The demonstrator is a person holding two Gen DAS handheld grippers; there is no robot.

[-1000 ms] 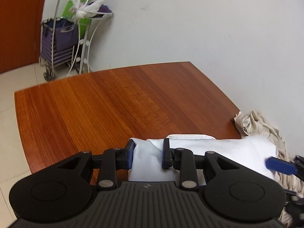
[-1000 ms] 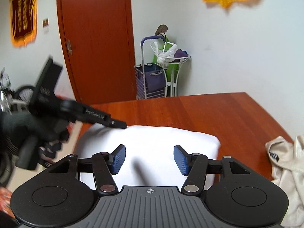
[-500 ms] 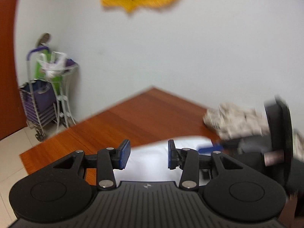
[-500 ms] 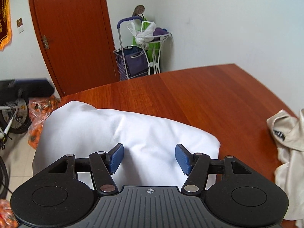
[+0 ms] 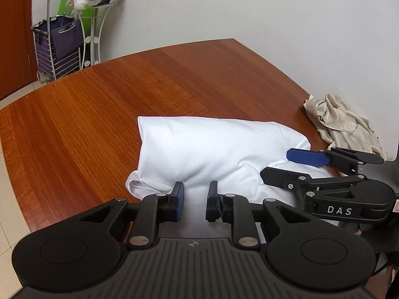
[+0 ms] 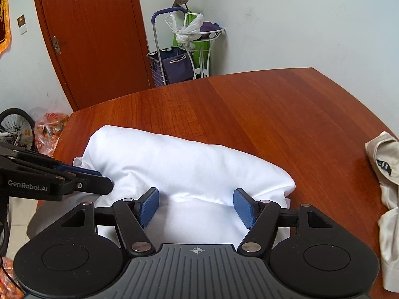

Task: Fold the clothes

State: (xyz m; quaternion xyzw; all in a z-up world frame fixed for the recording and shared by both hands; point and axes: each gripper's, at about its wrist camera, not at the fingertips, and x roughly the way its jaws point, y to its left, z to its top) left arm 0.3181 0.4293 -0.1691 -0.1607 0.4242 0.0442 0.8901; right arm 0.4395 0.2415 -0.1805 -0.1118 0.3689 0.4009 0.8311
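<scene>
A white garment (image 5: 212, 147) lies folded into a puffy bundle on the wooden table (image 5: 99, 104). My left gripper (image 5: 195, 199) hovers at its near left end. The jaws are closing to a narrow gap with white cloth showing between them, and no pad clearly presses on it. In the right wrist view the left gripper (image 6: 107, 180) reaches in from the left onto the garment (image 6: 187, 167). My right gripper (image 6: 197, 205) is low over the near right part, its jaws opening wide with only flat cloth beneath. It also shows at the right edge (image 5: 275, 163).
A crumpled beige garment (image 5: 344, 124) (image 6: 384, 169) lies at the table's right edge by the wall. Beyond the far table edge (image 6: 249, 104) stand a purple trolley (image 6: 172, 64), a white wire stand (image 6: 199, 35) and a wooden door (image 6: 87, 37). A bicycle wheel (image 6: 17, 127) and an orange bag (image 6: 48, 129) are on the floor at left.
The left gripper tilted up toward the wall, then came back down over the garment with narrower jaws. The right gripper sank closer to the cloth and its jaws widened. The garment now lies doubled over.
</scene>
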